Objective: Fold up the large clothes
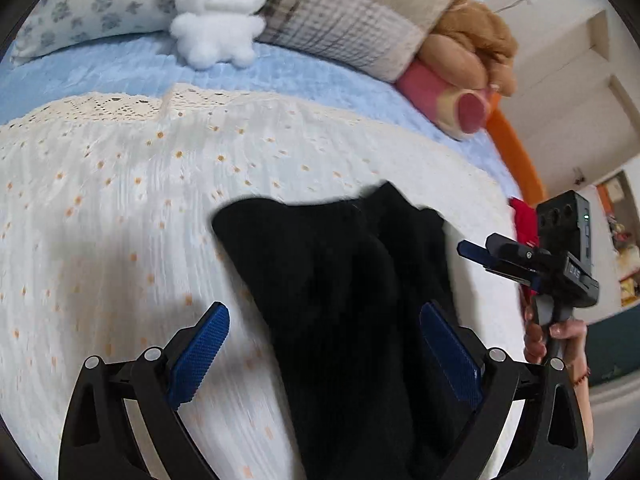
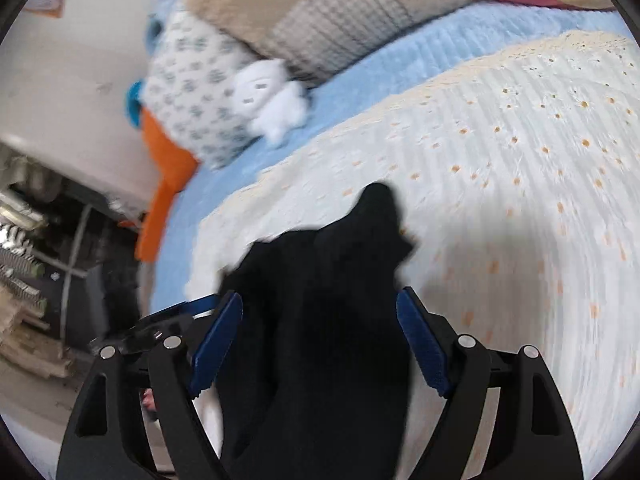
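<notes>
A black garment [image 1: 340,280] lies bunched on a white bedspread with small orange flowers [image 1: 120,208]. In the left wrist view my left gripper [image 1: 324,344] hangs over the garment's near part with its jaws wide apart. Its left pad is over bare bedspread and its right pad is by the cloth's edge. My right gripper [image 1: 470,250] shows at the right, held by a hand [image 1: 560,336]. In the right wrist view the right gripper [image 2: 320,336] is open, and the black garment [image 2: 320,320] fills the gap between its blue pads [image 2: 424,348] without being pinched.
A white plush toy [image 1: 218,20] sits on the blue sheet [image 1: 304,76] at the head of the bed, among patterned pillows [image 1: 344,20] and a brown plush toy [image 1: 468,52]. An orange bed frame [image 1: 516,148] edges the mattress. Red cloth [image 1: 524,220] lies at the right edge.
</notes>
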### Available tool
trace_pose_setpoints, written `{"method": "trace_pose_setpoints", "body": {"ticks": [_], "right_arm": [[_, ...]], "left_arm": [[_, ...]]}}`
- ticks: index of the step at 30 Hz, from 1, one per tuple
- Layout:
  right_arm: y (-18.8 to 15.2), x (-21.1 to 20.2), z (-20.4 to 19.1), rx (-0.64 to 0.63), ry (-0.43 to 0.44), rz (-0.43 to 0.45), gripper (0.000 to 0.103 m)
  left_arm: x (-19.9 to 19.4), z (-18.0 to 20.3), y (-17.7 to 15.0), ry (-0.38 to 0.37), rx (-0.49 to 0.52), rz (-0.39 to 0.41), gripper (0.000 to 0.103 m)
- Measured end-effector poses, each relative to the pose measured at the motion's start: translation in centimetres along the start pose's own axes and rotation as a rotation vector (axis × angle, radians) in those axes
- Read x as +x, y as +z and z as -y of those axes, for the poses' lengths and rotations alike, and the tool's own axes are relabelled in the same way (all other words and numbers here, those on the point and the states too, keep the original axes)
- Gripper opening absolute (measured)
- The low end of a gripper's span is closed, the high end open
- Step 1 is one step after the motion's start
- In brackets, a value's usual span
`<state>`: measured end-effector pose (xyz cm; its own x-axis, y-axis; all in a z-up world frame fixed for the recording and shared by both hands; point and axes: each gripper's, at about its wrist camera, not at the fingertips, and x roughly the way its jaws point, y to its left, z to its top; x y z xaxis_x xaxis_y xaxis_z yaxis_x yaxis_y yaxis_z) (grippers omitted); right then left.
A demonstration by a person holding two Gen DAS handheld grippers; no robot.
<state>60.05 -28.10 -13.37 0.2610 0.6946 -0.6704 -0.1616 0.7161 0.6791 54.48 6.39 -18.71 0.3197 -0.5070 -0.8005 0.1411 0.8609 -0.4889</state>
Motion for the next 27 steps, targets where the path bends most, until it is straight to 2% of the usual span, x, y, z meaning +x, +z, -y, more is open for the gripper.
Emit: {"method": "trace_pose_setpoints", "body": {"ticks": [3, 5, 7, 8, 10, 11, 12, 13, 14, 16, 21, 24, 25, 27], "right_arm": [[1.0, 3.7, 0.5, 0.002, -0.056, -0.053, 0.079], [1.0, 5.4, 0.2, -0.021, -0.081, -0.072, 0.079], [1.1, 6.0, -0.6, -0.062, -0.098, -0.051, 0.066], [1.1, 5.8, -0.7, -0.056, -0.102, -0.041, 0.05], [1.7, 5.1, -0.5, -0.009, -0.059, -0.012, 0.03], [2.0, 4.8, -0.6, 0.003, -0.018, -0.002, 0.024], [2.1, 4.2, -1.1, -0.013, 0.001, 0.01, 0.022], [2.1, 3.6, -1.9, -0.045, 0.004, 0.019, 0.021], [2.2, 3.1, -2.7, -0.079, 0.012, 0.026, 0.02], [1.9, 1.2, -4.5, -0.142, 0.03, 0.044, 0.02], [0.5, -4.8, -8.5, -0.272, 0.116, 0.11, 0.02], [-2.1, -9.2, -10.9, -0.385, 0.178, 0.143, 0.02], [-3.2, -10.8, -11.6, -0.421, 0.201, 0.156, 0.02], [-5.9, -14.1, -12.9, -0.501, 0.253, 0.188, 0.02]], "left_arm": [[3.5, -0.9, 1.8, 0.03, -0.034, -0.044, 0.097], [4.8, -1.1, 2.6, 0.04, -0.031, -0.034, 0.097], [4.9, -1.0, 3.1, 0.048, -0.041, 0.009, 0.097], [5.2, -1.1, 3.7, 0.049, -0.053, 0.02, 0.095], [4.7, -0.8, 4.3, 0.05, -0.075, 0.05, 0.083], [4.1, -0.6, 4.5, 0.05, -0.087, 0.069, 0.067], [3.6, -0.4, 4.8, 0.04, -0.096, 0.083, 0.048], [3.1, -0.1, 4.9, 0.035, -0.097, 0.092, 0.034], [2.1, 0.4, 5.1, 0.026, -0.092, 0.118, 0.014], [0.3, 1.3, 5.4, -0.025, -0.074, 0.16, 0.014], [-5.3, 6.0, 4.9, -0.088, 0.083, 0.219, 0.012], [-10.6, 8.9, 3.7, -0.227, 0.176, 0.304, 0.012], [-12.8, 10.2, 2.7, -0.292, 0.239, 0.318, 0.012], [-15.9, 12.5, 0.0, -0.34, 0.376, 0.315, 0.012]]}}
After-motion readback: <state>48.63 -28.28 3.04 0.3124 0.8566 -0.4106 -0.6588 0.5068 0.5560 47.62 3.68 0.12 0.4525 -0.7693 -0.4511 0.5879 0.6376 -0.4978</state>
